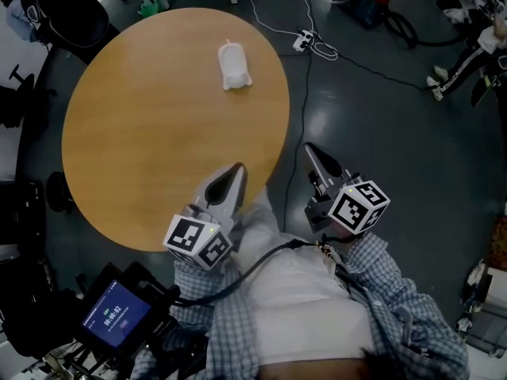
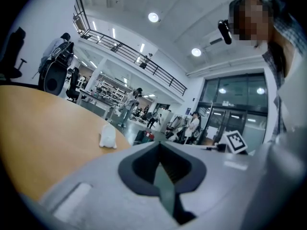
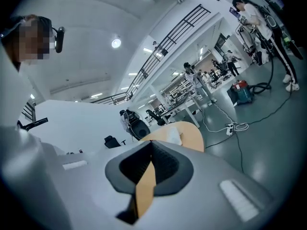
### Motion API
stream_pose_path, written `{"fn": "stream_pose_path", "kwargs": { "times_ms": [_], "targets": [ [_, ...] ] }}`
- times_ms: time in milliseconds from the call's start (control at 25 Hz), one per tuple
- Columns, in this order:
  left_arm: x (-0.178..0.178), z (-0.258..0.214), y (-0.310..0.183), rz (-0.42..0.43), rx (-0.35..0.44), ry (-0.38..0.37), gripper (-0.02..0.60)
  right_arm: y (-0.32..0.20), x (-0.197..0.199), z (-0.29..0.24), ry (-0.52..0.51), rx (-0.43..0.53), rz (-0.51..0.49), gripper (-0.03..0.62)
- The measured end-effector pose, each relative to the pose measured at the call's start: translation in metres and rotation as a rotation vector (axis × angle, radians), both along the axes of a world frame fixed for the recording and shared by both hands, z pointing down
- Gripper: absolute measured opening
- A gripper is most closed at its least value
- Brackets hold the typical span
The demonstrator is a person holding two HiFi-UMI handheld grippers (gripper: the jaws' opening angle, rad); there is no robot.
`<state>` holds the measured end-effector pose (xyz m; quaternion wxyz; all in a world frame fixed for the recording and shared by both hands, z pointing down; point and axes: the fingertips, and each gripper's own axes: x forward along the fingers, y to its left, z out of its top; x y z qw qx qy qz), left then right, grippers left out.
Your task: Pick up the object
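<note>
A small white pouch-like object (image 1: pixel 234 66) lies on the far side of the round wooden table (image 1: pixel 142 133). It also shows in the left gripper view as the white object (image 2: pixel 107 137), and in the right gripper view the white object (image 3: pixel 173 136) peeks over the jaws. My left gripper (image 1: pixel 238 167) hovers over the table's near edge, well short of the object, jaws together and empty. My right gripper (image 1: pixel 310 147) is off the table's right side above the floor, also shut with nothing in it. The left gripper (image 2: pixel 159 145) and the right gripper (image 3: pixel 151 143) each show closed tips.
A power strip (image 1: pixel 303 40) with cables lies on the dark floor beyond the table. A black chair (image 1: pixel 67 14) stands at the far left, and a person's legs (image 1: pixel 463 62) are at the far right. A screen device (image 1: pixel 117 317) sits low left near my body.
</note>
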<state>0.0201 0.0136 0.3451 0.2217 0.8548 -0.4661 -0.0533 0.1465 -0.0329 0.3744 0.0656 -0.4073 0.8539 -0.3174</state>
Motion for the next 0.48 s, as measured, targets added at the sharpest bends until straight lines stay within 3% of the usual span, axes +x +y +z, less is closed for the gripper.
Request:
{"fn": "stream_pose_path", "kwargs": {
  "times_ms": [480],
  "targets": [
    [-0.043, 0.021, -0.078, -0.062, -0.091, 0.02, 0.003, -0.092, -0.047, 0.043, 0.082, -0.072, -0.074, 0.006]
  ]
}}
